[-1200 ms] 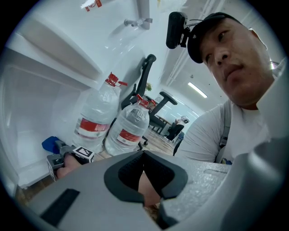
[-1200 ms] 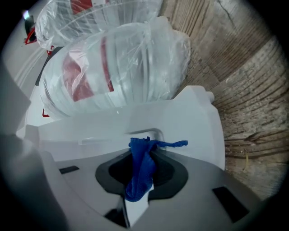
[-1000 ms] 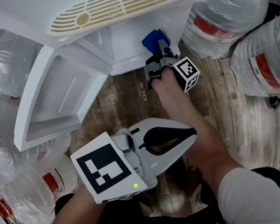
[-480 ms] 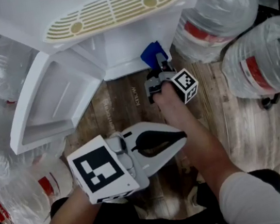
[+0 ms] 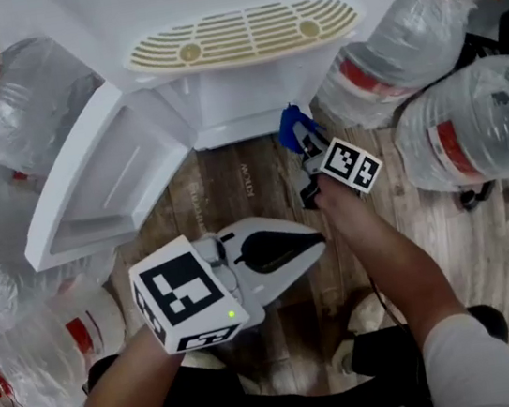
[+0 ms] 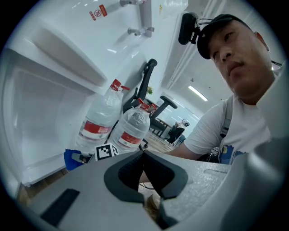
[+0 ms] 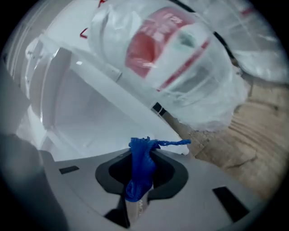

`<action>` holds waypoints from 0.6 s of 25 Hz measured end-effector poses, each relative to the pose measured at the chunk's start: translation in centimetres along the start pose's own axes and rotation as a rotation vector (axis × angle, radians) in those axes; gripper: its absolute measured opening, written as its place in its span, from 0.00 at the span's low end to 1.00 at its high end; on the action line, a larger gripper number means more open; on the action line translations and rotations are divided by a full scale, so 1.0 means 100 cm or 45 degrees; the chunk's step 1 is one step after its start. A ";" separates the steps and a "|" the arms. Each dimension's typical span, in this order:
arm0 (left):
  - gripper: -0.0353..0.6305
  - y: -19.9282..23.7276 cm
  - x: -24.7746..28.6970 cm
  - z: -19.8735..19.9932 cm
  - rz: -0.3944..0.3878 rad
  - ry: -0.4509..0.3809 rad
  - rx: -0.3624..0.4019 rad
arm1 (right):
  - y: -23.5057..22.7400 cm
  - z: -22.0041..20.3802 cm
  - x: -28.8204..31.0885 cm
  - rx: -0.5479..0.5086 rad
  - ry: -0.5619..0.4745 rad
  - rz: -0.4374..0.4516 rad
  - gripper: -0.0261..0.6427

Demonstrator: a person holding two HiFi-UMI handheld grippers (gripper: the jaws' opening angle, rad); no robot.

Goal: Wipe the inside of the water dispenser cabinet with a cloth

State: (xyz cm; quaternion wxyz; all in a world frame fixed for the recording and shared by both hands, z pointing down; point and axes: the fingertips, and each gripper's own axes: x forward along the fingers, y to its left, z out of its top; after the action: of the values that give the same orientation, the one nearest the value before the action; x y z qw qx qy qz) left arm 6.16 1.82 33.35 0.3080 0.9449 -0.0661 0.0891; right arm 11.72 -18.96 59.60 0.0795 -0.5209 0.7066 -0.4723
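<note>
Right gripper (image 7: 141,191) is clamping a blue cloth (image 7: 140,169) between its jaws, just beside the front right corner of the white water dispenser cabinet (image 5: 240,105), whose door (image 5: 105,187) is standing open. Left gripper (image 6: 145,178) is hovering over the wooden floor (image 5: 233,187), jaws together, empty.

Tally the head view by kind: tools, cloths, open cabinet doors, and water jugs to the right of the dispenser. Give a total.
Tools: 2 (left tool, right tool)
Blue cloth: 1
Open cabinet door: 1
Water jugs right of the dispenser: 2
Total: 6
</note>
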 end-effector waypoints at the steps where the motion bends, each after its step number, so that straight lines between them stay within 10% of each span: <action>1: 0.05 0.001 -0.002 0.001 0.001 -0.004 0.006 | 0.005 0.000 -0.004 -0.102 0.058 0.002 0.15; 10: 0.05 0.001 -0.010 0.009 -0.006 -0.004 0.092 | 0.090 0.000 -0.059 -1.021 0.637 0.168 0.15; 15: 0.05 0.000 -0.020 0.011 -0.015 0.000 0.101 | 0.148 0.008 -0.104 -1.105 0.831 0.185 0.15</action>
State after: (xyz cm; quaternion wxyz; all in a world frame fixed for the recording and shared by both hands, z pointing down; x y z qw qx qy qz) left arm 4.33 1.32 31.98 0.2708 0.9567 -0.0568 0.0899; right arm 7.02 -10.78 44.11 -0.3336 -0.2822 0.8587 -0.2677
